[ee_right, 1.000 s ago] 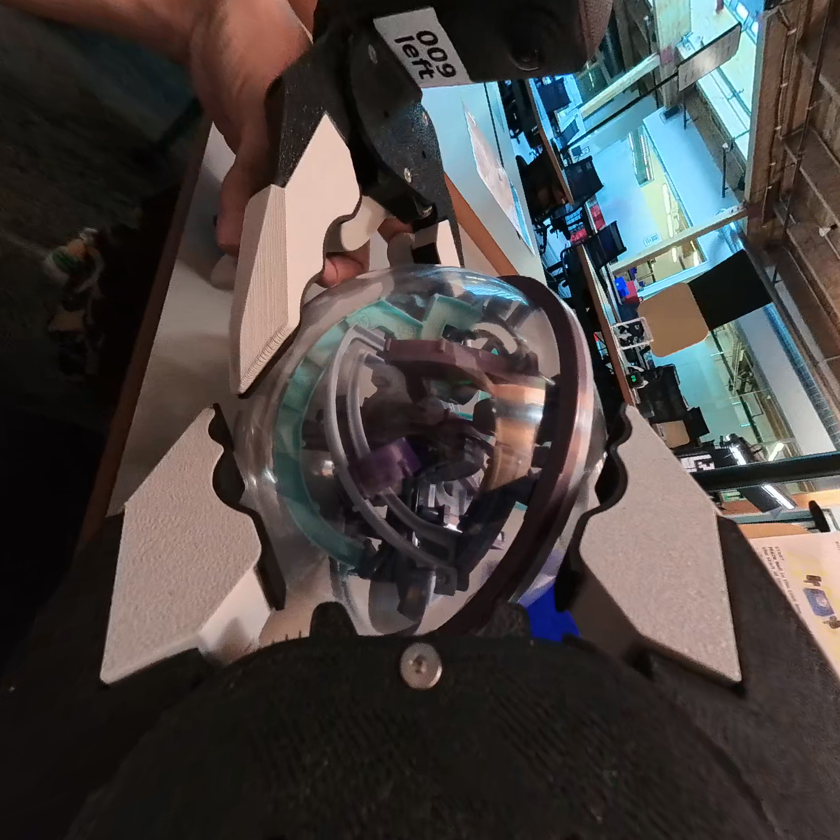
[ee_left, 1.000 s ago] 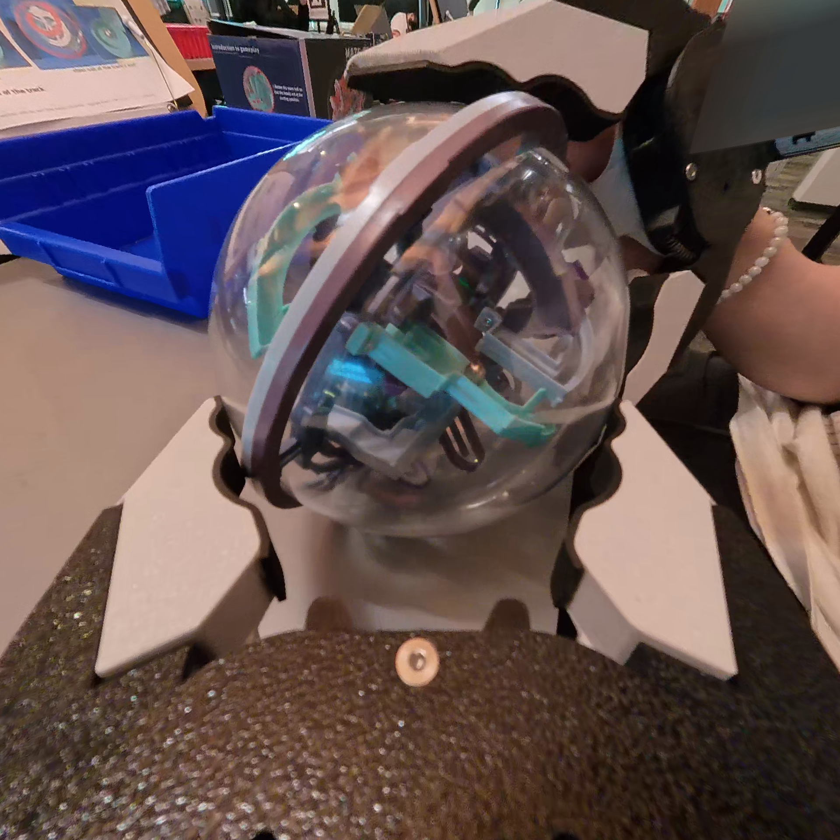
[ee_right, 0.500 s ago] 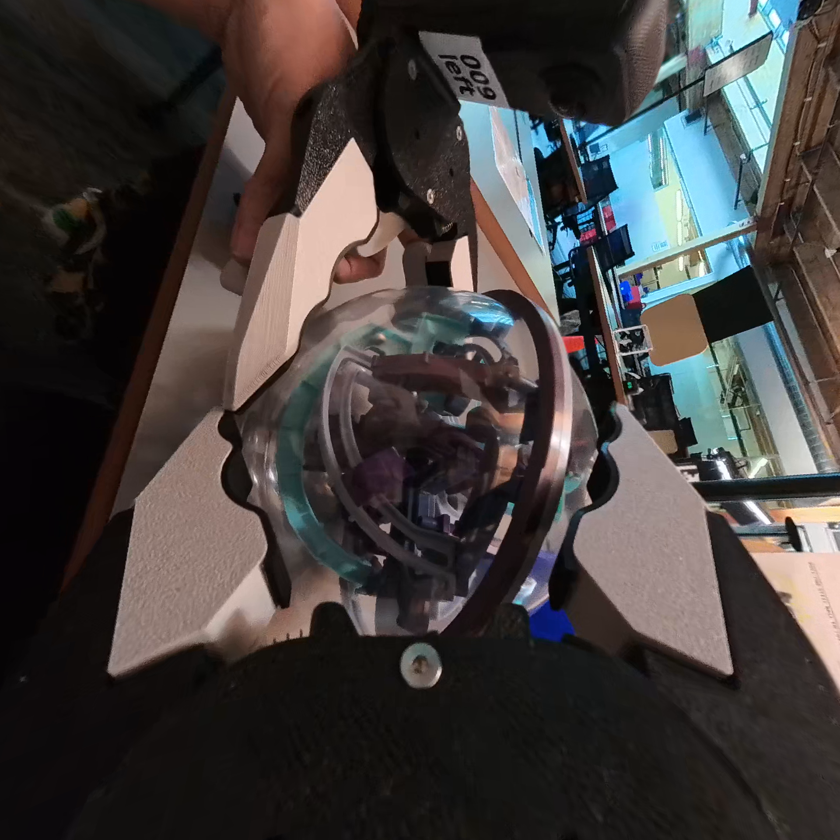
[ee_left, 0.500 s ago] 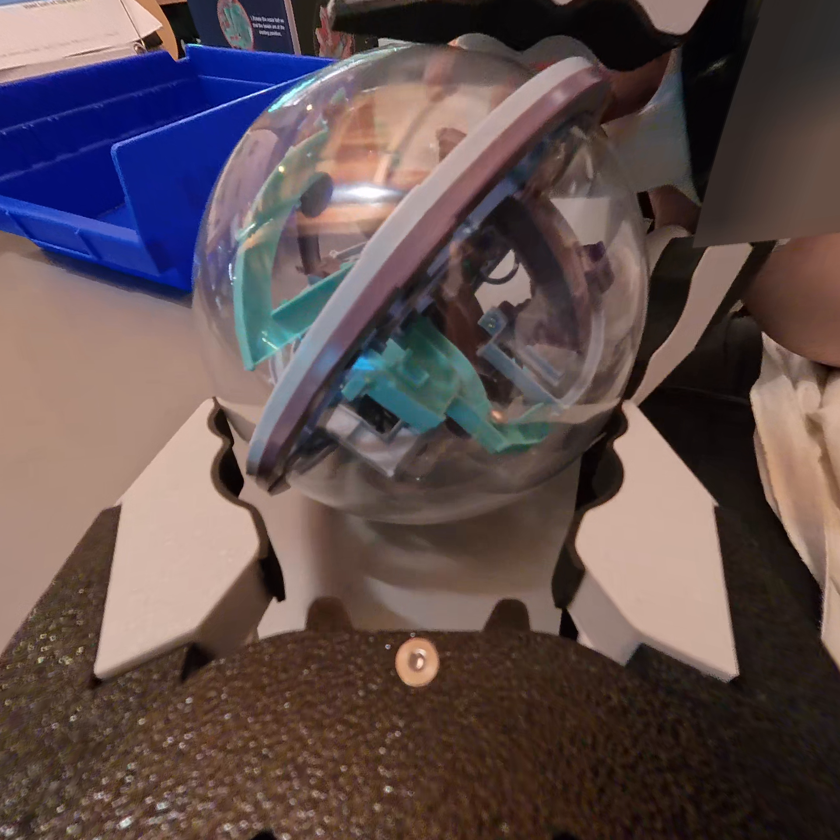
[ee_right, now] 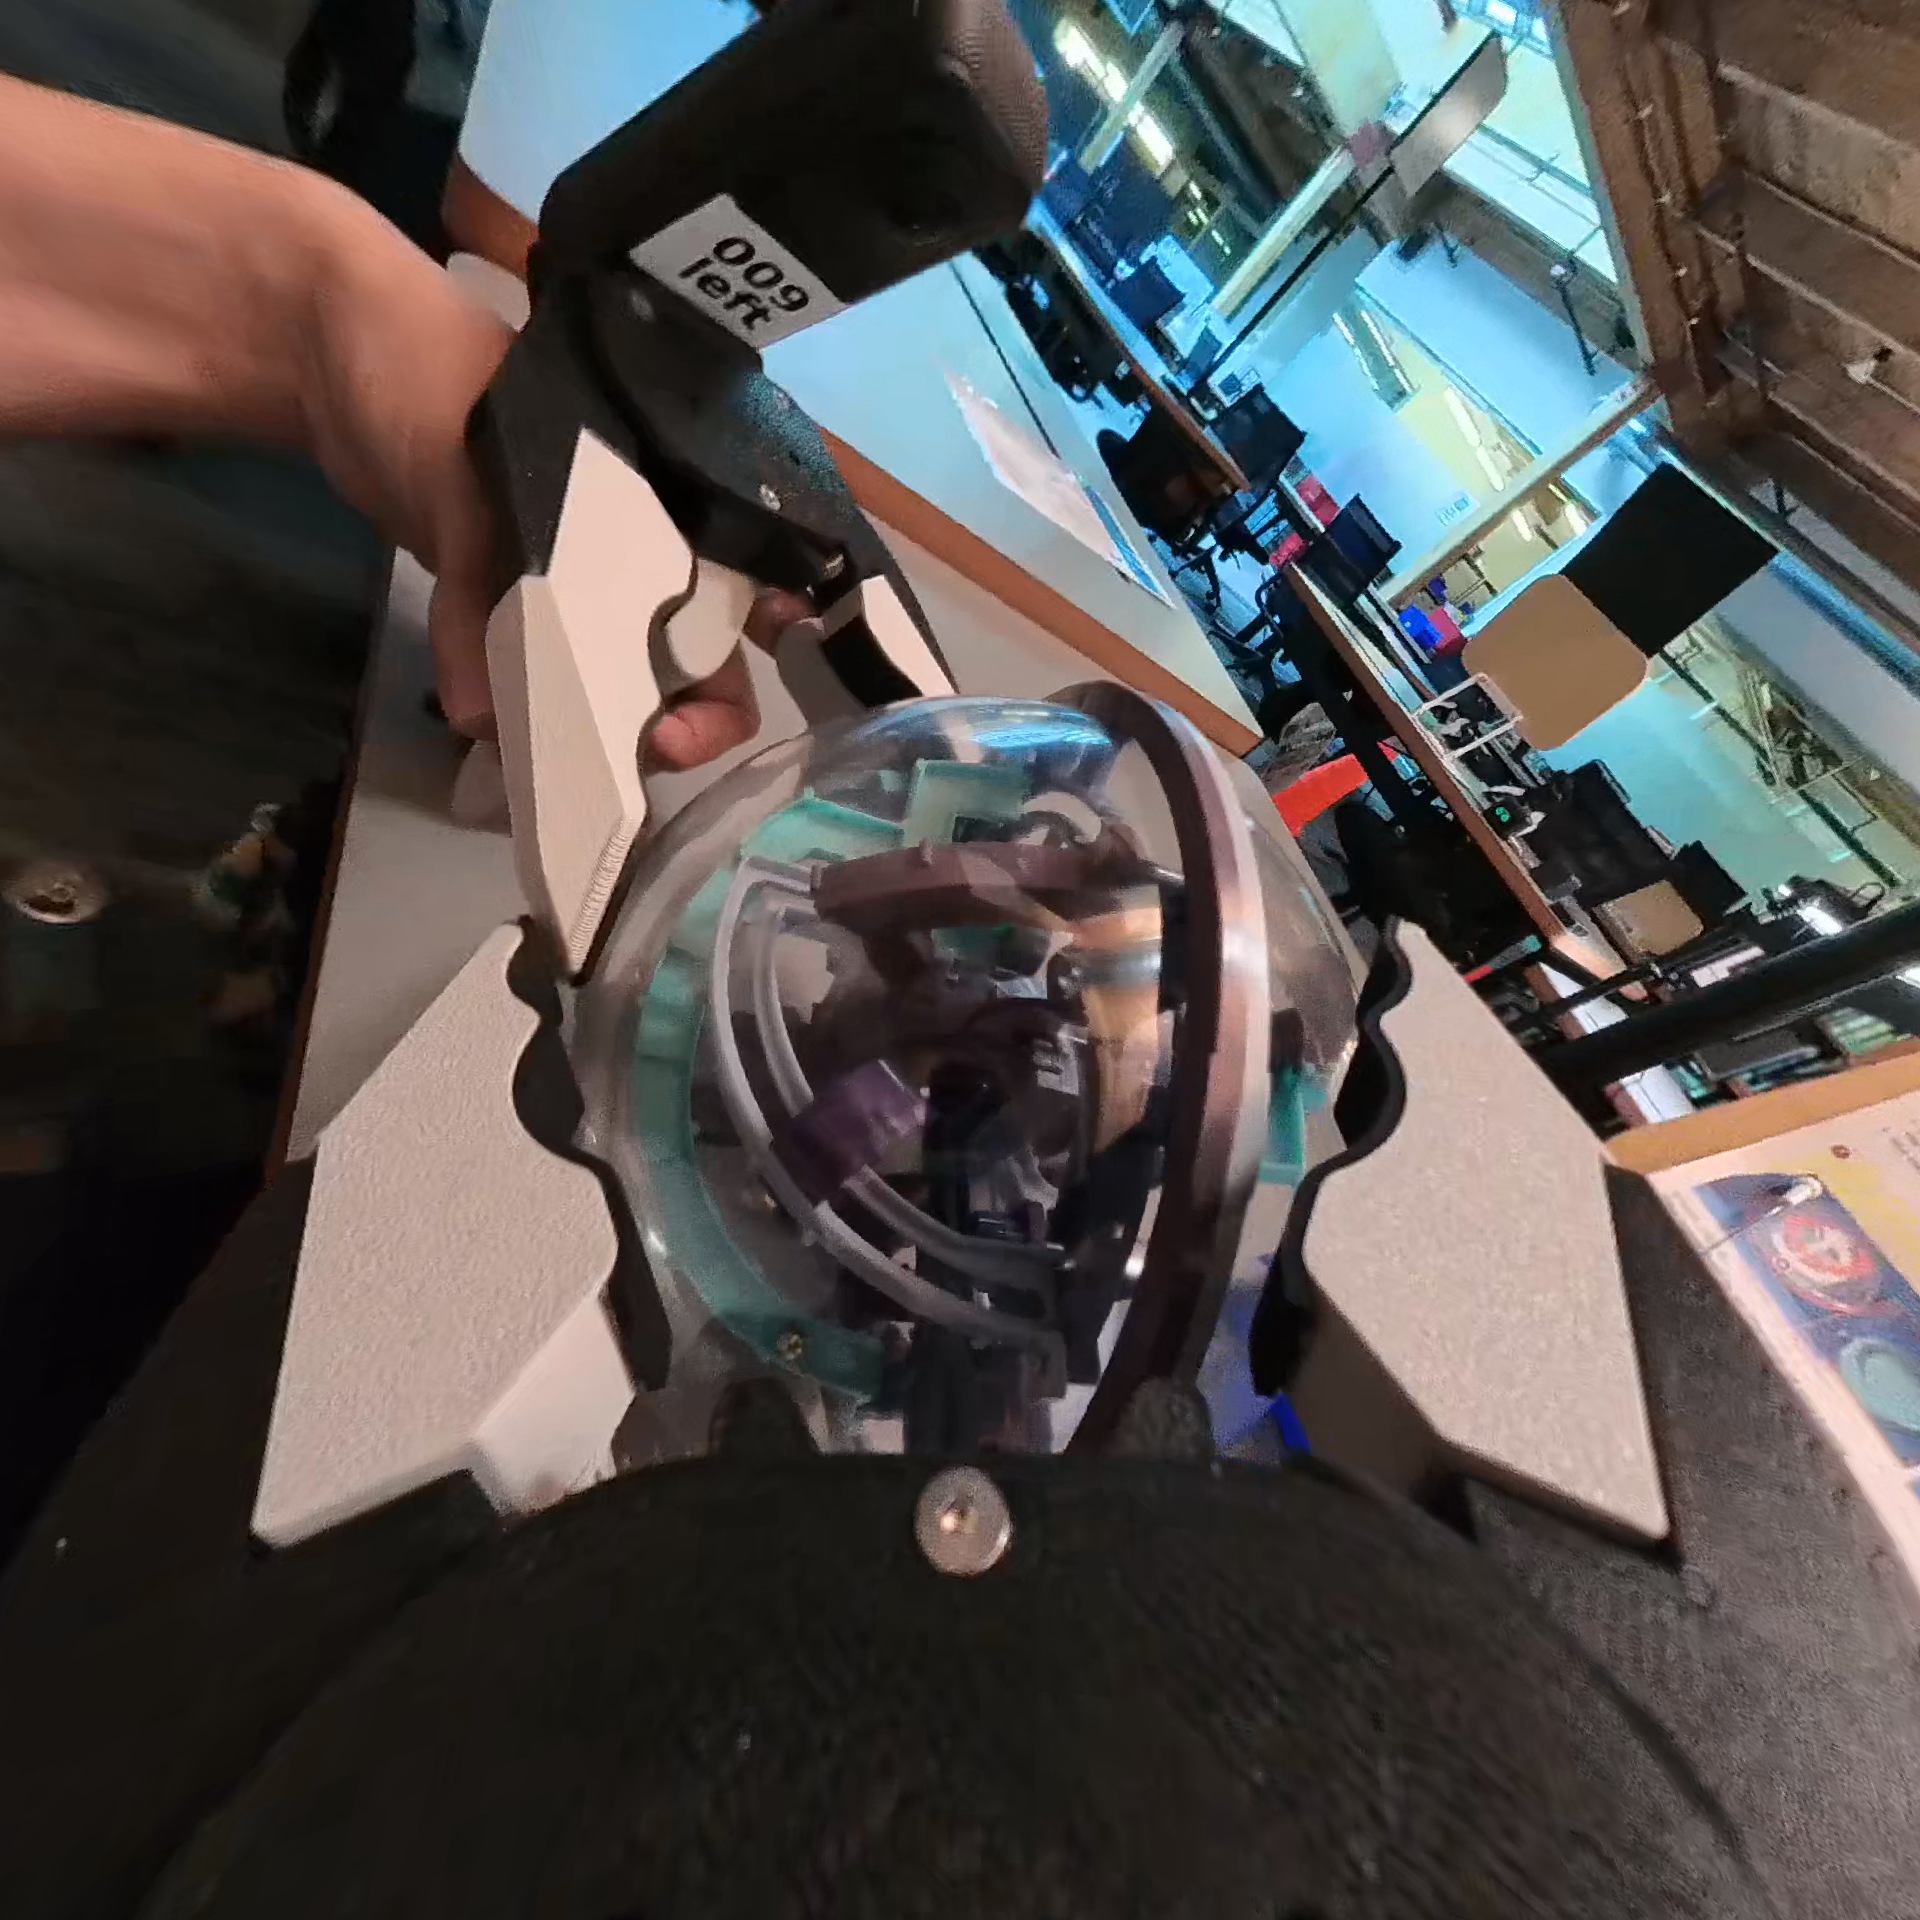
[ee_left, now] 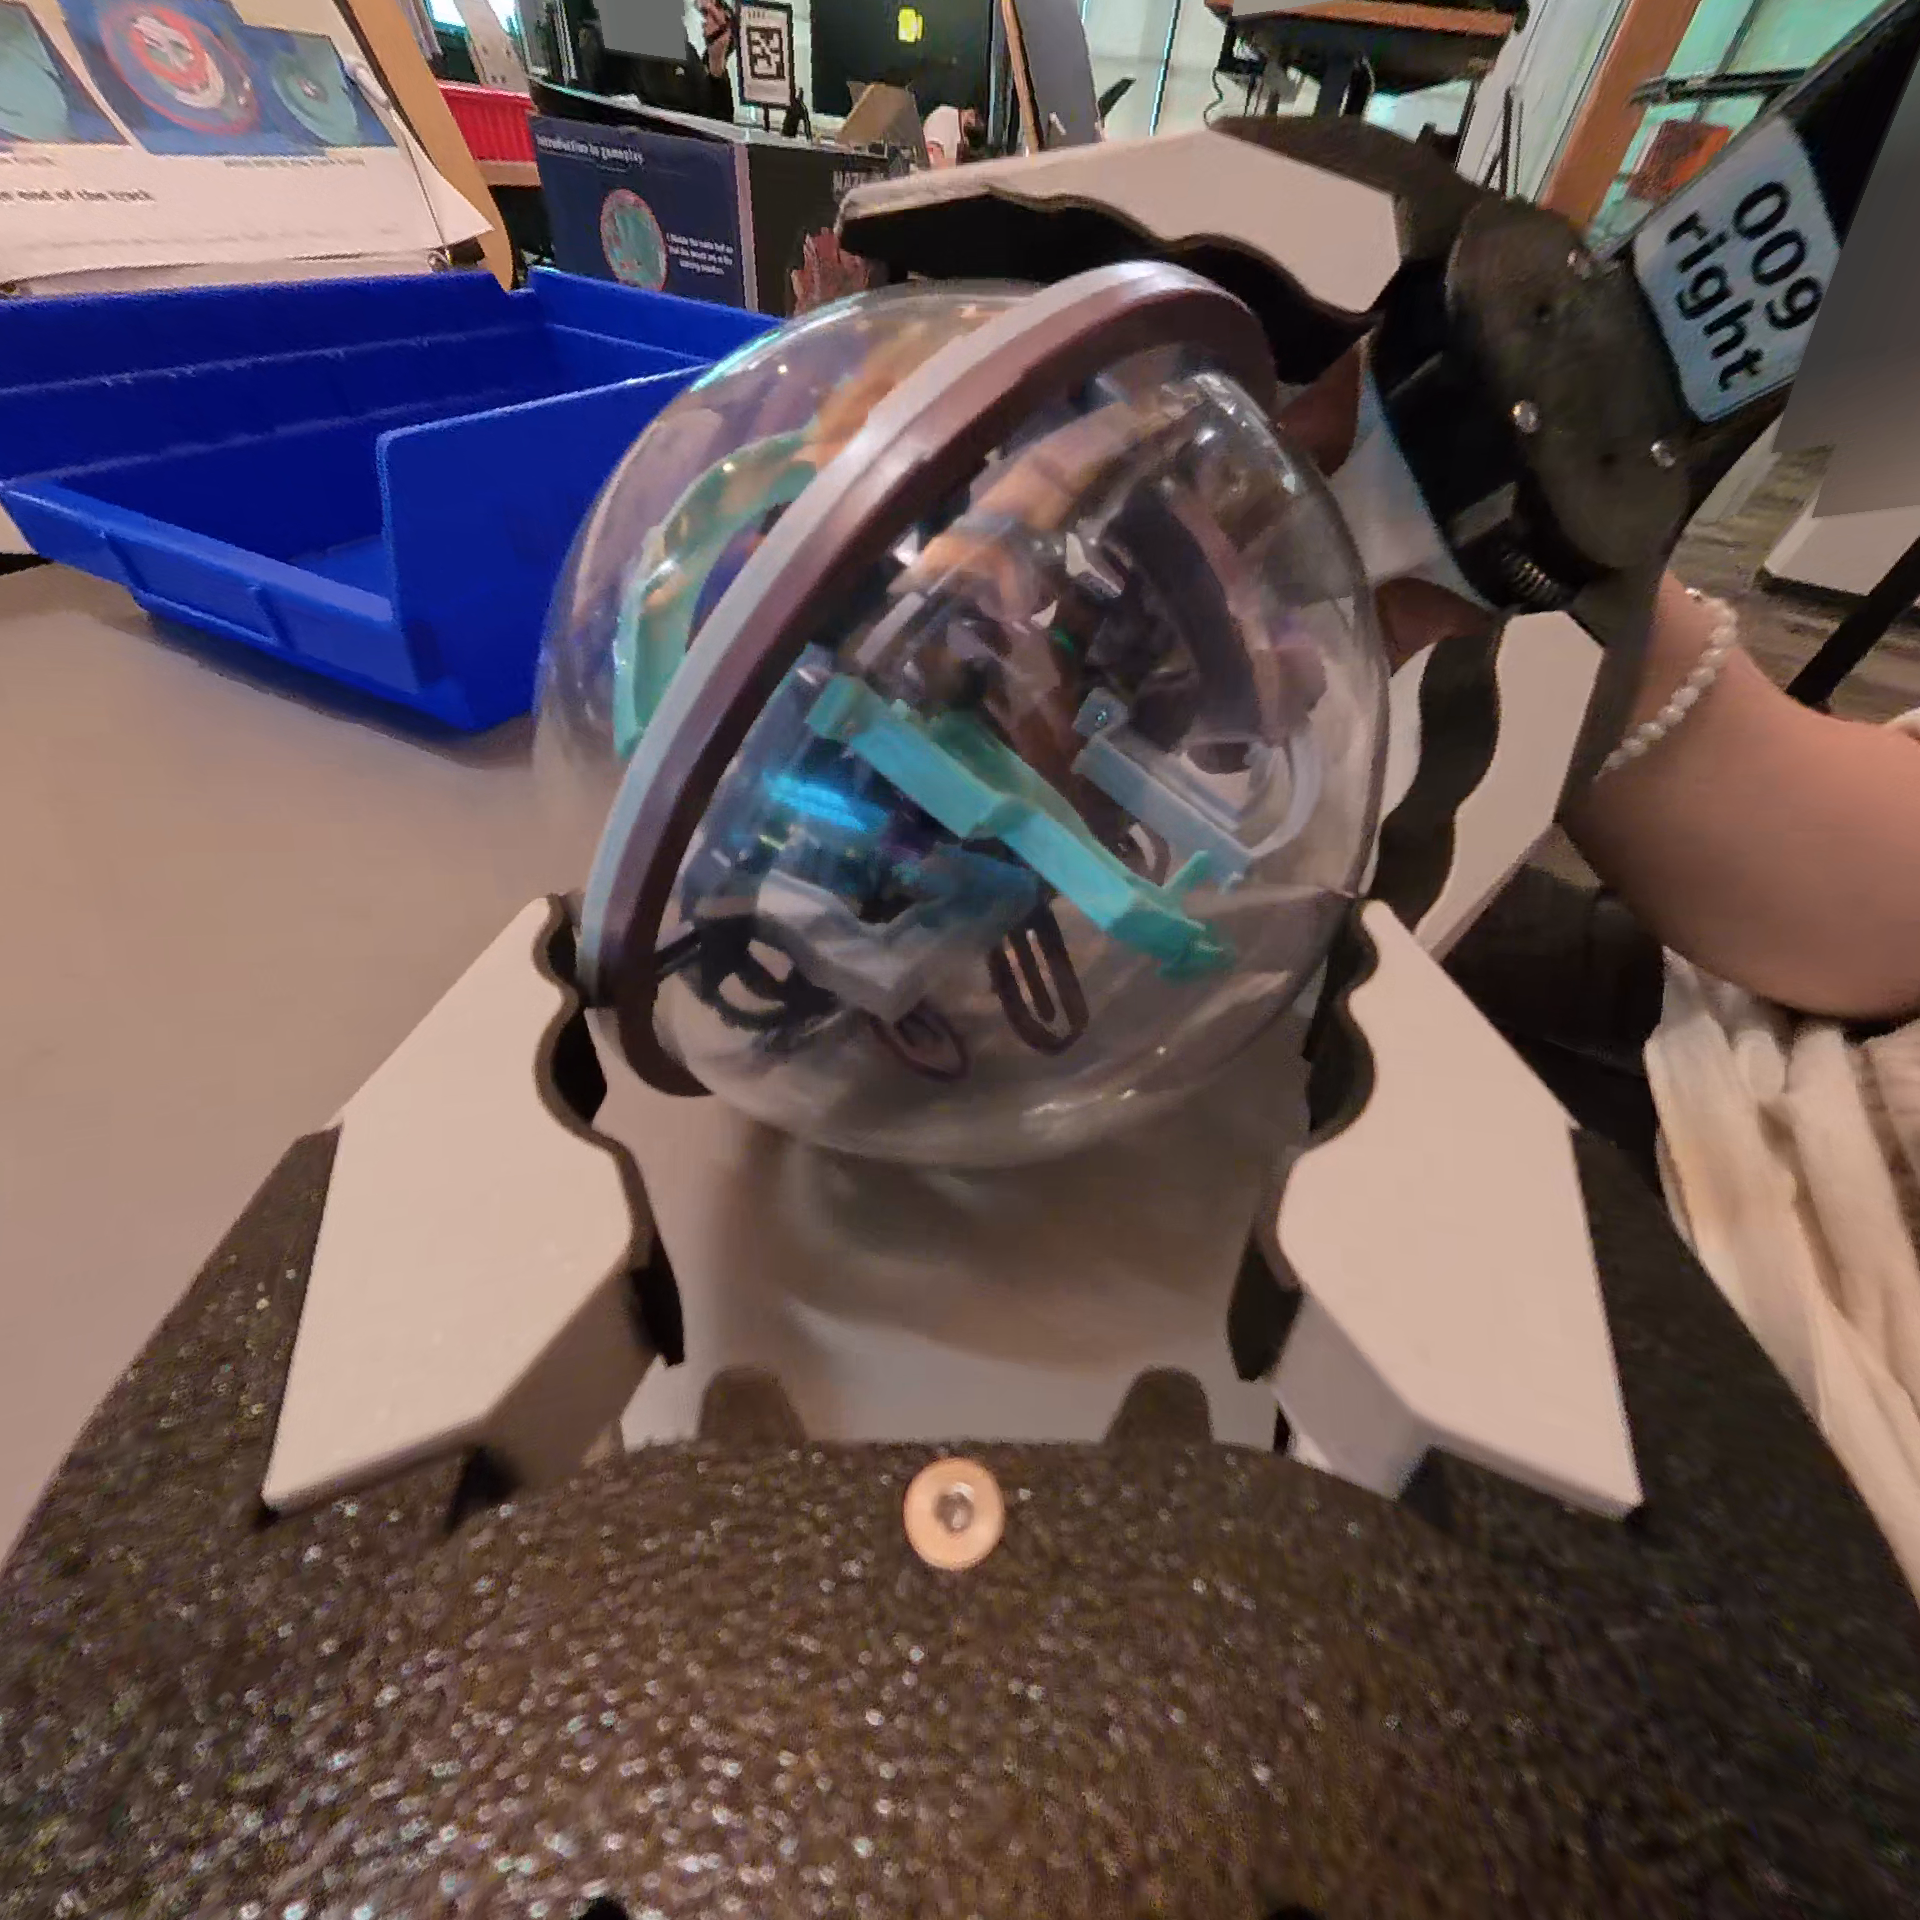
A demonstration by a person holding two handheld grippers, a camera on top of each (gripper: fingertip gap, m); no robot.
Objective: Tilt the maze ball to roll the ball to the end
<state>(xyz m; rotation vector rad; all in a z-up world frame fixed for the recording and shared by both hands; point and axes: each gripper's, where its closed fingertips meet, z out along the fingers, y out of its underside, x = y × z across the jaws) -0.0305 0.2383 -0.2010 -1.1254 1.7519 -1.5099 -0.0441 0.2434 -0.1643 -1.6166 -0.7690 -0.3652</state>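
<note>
Since half a second ago my left-wrist view has lifted: the clear plastic maze sphere with its dark brown equator ring and teal, grey and purple tracks (ee_left: 966, 717) sits lower in frame, ring tilted much as before, and the far background is back in view. My left gripper (ee_left: 961, 935) clamps the sphere, both grey pads against the shell, raised off the grey tabletop (ee_left: 208, 883). My right gripper (ee_right: 961, 997) grips it too, from the far right side in the left view, pads pressing. A blue plastic divided bin (ee_left: 312, 499) stands at far left. I cannot pick out the small ball inside.
</note>
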